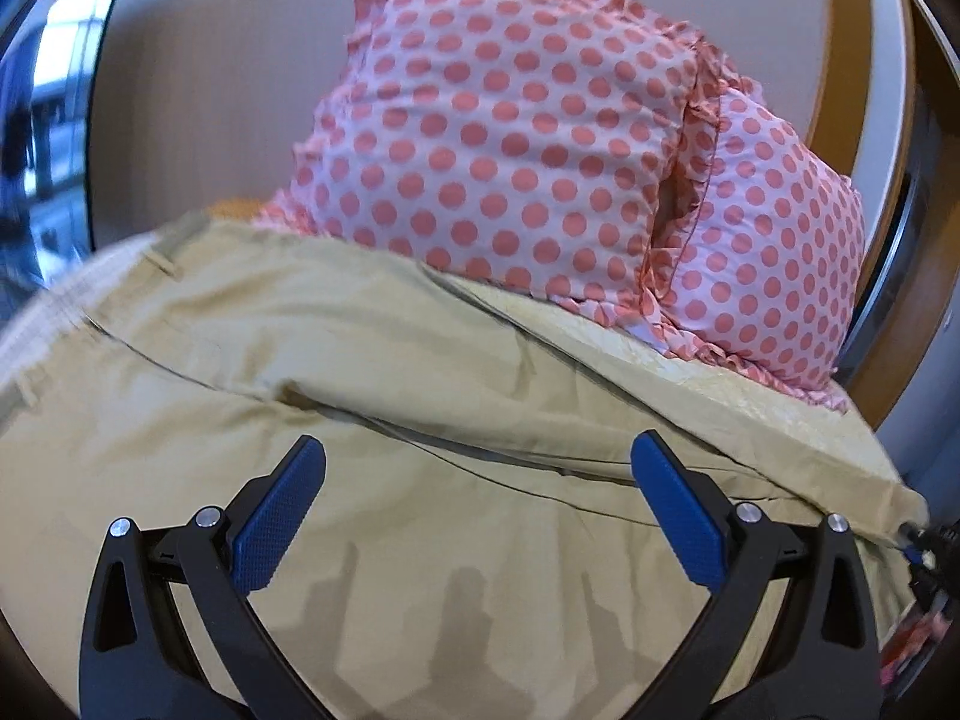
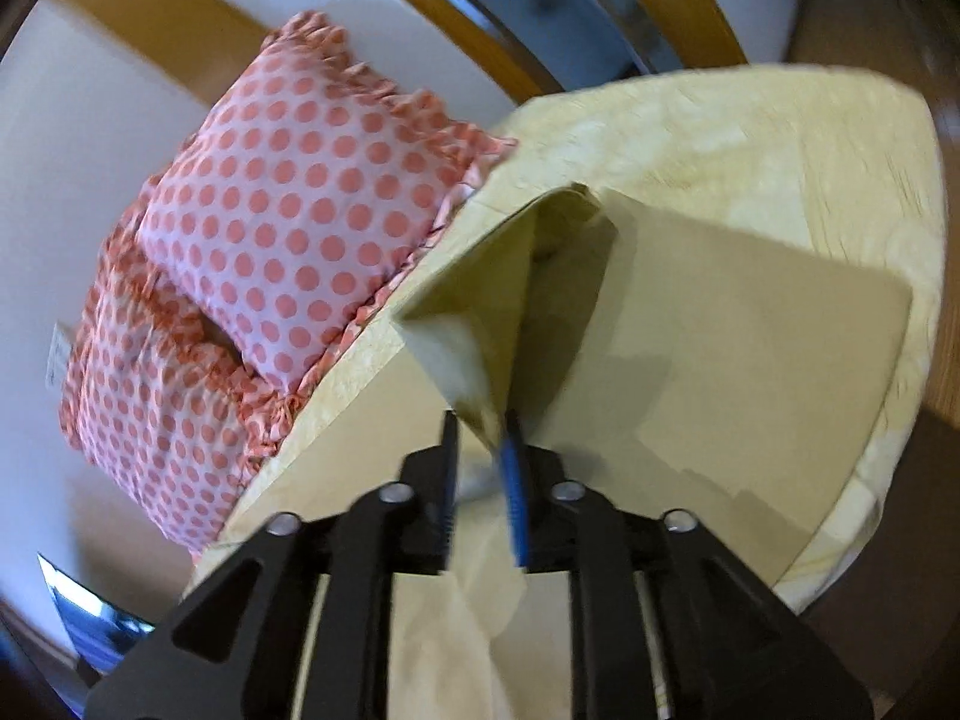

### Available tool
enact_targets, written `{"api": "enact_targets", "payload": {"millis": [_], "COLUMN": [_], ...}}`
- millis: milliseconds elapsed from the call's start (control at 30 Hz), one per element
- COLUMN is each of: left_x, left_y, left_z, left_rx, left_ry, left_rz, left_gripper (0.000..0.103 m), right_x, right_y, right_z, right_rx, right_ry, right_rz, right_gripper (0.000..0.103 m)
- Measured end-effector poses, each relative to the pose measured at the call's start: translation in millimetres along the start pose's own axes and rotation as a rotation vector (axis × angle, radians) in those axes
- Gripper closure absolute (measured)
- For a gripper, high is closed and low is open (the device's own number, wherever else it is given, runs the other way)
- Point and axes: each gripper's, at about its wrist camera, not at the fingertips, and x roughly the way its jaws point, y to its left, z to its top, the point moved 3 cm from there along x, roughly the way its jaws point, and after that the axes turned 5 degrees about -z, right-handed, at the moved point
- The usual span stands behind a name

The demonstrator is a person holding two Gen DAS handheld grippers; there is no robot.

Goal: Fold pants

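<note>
This looks like a bedroom in a home. Two soft pillows (image 1: 528, 138) in pink cases with coral dots and frilled edges lean against a plain pale wall (image 1: 228, 78), one partly over the other. They rest on a bed covered with a pale yellow sheet (image 2: 750, 132). A curved wooden frame (image 1: 840, 42) stands behind the pillows on one side, and it seems to hold a mirror or a glass panel, though I cannot tell which. At the far edge of the left wrist view a window (image 1: 60, 78) gives bluish daylight. Khaki pants (image 1: 372, 360) lie spread on the bed.
</note>
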Motion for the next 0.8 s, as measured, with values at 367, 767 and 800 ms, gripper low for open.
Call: {"api": "enact_targets", "payload": {"millis": [367, 767, 800], "left_x": [-10, 91, 98], "left_y": [23, 96, 98], "left_z": [18, 78, 80], "left_rx": [0.043, -0.258, -0.266], "left_ry": [0.023, 0.235, 0.243], "left_rz": [-0.022, -0.01, -0.003], "left_gripper": [0.001, 0.001, 0.001], "right_x": [-2, -50, -49], "right_y": [-25, -34, -34], "right_z": [5, 34, 35], "right_rx": [0.062, 0.013, 0.014], "right_ry": [-0.047, -0.209, -0.207], "right_rz": [0.079, 0.106, 0.106], "right_gripper": [0.102, 0.102, 0.102]}}
